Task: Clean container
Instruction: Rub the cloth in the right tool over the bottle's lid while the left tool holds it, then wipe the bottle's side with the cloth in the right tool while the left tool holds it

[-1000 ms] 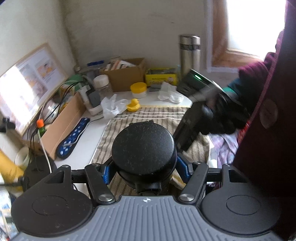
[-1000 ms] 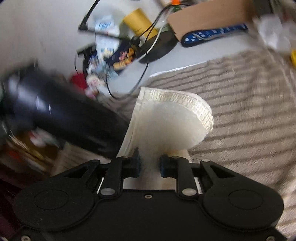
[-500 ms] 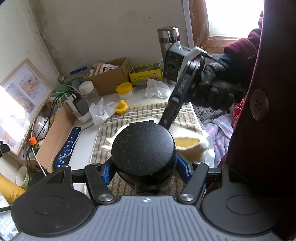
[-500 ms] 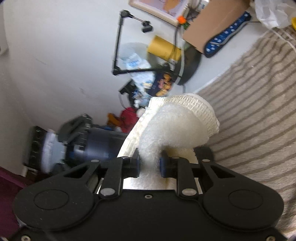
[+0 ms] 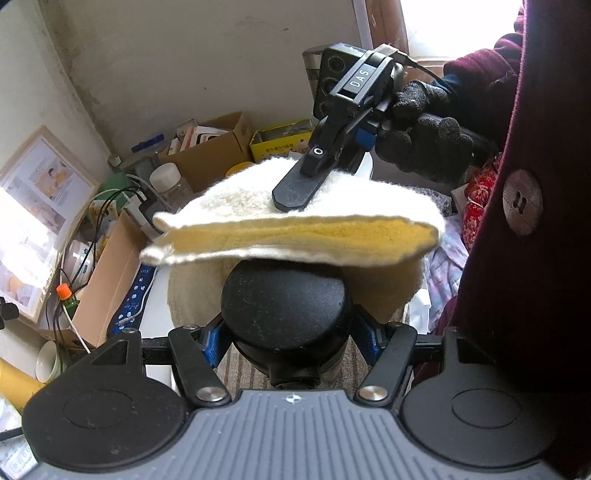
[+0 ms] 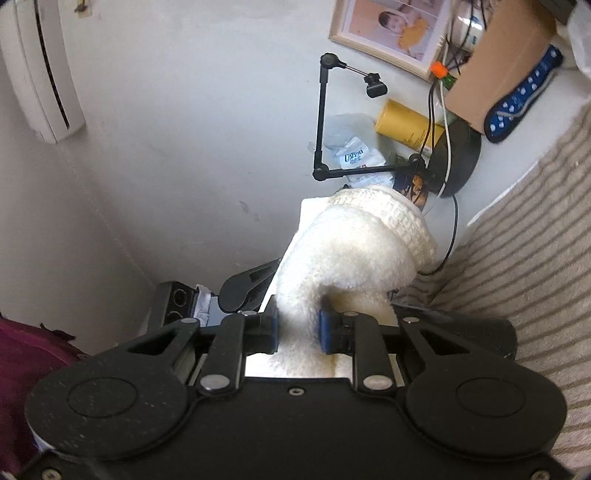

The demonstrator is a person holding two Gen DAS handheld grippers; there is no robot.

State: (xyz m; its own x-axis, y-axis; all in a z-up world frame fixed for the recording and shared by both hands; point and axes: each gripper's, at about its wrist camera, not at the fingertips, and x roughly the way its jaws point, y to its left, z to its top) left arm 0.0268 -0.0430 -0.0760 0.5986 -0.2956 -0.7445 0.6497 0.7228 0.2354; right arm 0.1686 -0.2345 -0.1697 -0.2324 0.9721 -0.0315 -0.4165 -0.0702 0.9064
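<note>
Container [image 5: 284,306]: we find the black, round-lidded vessel clamped between the jaws of the left gripper [image 5: 286,332], which press against its two flanks. Its long axis appears to run straight out along the fingers, with the lid end facing the left wrist camera. It is held in the air above the striped towel [image 6: 517,266] that covers the table [image 5: 157,295].

The cloth [image 5: 295,221], cream on one face and yellow on the other, is pinched in a bunch by the jaws of the right gripper [image 6: 297,326]. In the left wrist view the cloth lies just beyond and above the lid, its folded edge across the container's axis and draping down behind it. We cannot tell whether cloth and lid touch; at most a thin gap shows. The right gripper, held by a gloved hand [image 5: 421,133], comes in from above and to the right, so it is the one placed to do the wiping while the left steadies the vessel.

In our judgement the coming stroke depends on bringing the cloth down onto the lid and sweeping across it, square to the container's axis.

Surroundings: the table is crowded along its far edge with a cardboard box [image 5: 207,147], a yellow tin [image 5: 280,144] and cables [image 5: 107,199]. A framed picture [image 6: 391,33] leans against the wall. Working room is tight.
</note>
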